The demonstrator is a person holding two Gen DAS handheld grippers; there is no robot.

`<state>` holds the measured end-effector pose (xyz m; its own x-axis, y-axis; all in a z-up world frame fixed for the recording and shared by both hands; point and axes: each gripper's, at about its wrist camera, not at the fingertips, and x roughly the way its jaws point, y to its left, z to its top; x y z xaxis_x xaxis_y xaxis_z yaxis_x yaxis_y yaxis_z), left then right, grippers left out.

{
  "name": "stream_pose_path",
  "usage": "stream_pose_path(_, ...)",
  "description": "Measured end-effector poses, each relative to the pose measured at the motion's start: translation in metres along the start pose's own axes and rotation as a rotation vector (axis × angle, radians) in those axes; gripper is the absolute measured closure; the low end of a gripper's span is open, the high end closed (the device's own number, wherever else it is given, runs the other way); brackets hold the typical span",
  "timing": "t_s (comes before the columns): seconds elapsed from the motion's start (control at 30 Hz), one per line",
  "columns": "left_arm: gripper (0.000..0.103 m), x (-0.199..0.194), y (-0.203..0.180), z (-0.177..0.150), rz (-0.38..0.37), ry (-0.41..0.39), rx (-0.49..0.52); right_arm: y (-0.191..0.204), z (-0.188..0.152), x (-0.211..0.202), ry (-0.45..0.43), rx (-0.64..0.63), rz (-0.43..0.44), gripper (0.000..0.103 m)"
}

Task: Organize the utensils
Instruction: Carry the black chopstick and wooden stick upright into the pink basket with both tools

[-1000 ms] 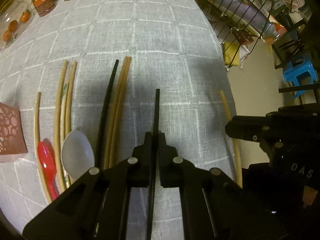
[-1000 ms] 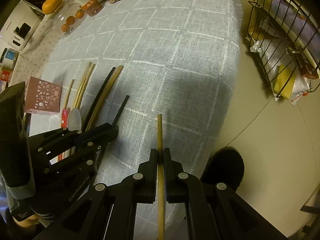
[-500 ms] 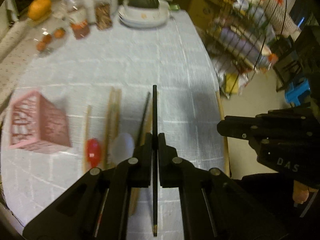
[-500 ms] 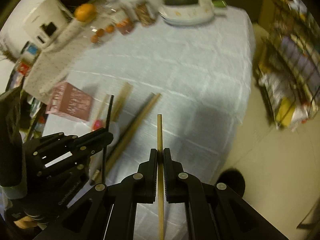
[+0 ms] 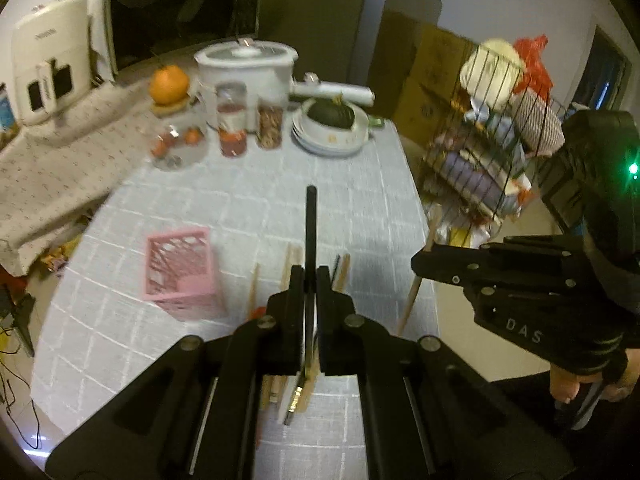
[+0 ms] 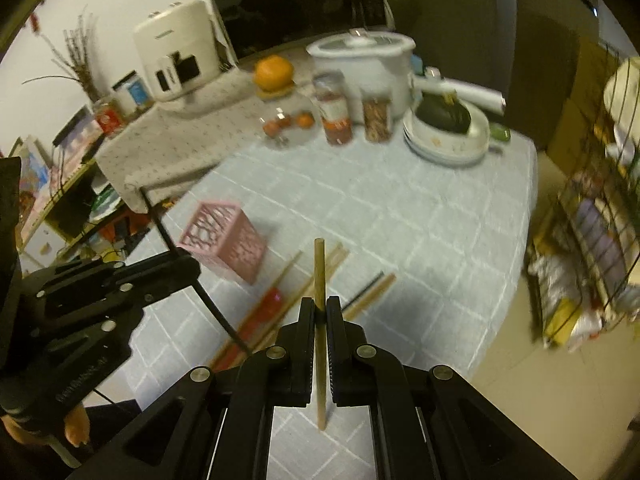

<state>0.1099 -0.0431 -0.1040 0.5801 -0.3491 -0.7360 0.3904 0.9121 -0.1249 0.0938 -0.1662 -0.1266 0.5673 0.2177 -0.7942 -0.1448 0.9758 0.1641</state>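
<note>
Black angular tool with silver screws, second tool marked "DAS", green light

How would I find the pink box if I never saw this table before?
Start at the table with the grey checked cloth. Left of the loose chopsticks lying on it stands the pink box. It is the only pink, cube-shaped thing there, with walls full of cut-out holes.

1. Dim, warm indoor light; dark vignette at fisheye corners.
2. Motion blur smears the jars and wire rack.
3. Black fingers stay sharp.
4. Soft shadows fall on the surface.
5. Edges bow strongly.
</note>
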Motion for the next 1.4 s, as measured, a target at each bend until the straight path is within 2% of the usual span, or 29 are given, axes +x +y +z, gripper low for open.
stream_pose_path(0.17, 0.097, -0.035, 0.015, 0.009, -0.001, -0.107, -0.031, 0.015, 0.017, -0.022, -0.103, -0.024, -0.005, 0.097)
stream_pose_path(0.37, 0.097, -0.07, 0.032, 0.016, 0.061, -0.251, -0.058, 0.031, 0.039, -0.038, -0.196, -0.006, 0.042, 0.097)
stream_pose_path(0.63, 0.097, -0.088, 0.054, 0.027, 0.152, -0.352, -0.088, 0.05, 0.065, -0.053, -0.293, 0.008, 0.112, 0.097)
stream_pose_path(0.83, 0.097, -0.065, 0.068, 0.032, 0.211, -0.353, -0.082, 0.058, 0.082, -0.043, -0.339, 0.034, 0.224, 0.097)
stream_pose_path(0.93, 0.097, -0.047, 0.077, 0.033, 0.232, -0.312, -0.095, 0.063, 0.088, -0.028, -0.336, 0.017, 0.21, 0.097)
stream_pose_path(1.2, 0.097, -0.006, 0.093, 0.034, 0.237, -0.169, -0.133, 0.067, 0.093, 0.032, -0.19, 0.025, 0.195, 0.097)
stream_pose_path(1.4, 0.097, 0.006, 0.1, 0.034, 0.24, -0.134, -0.177, 0.064, 0.091, 0.059, -0.135, 0.056, 0.183, 0.097)
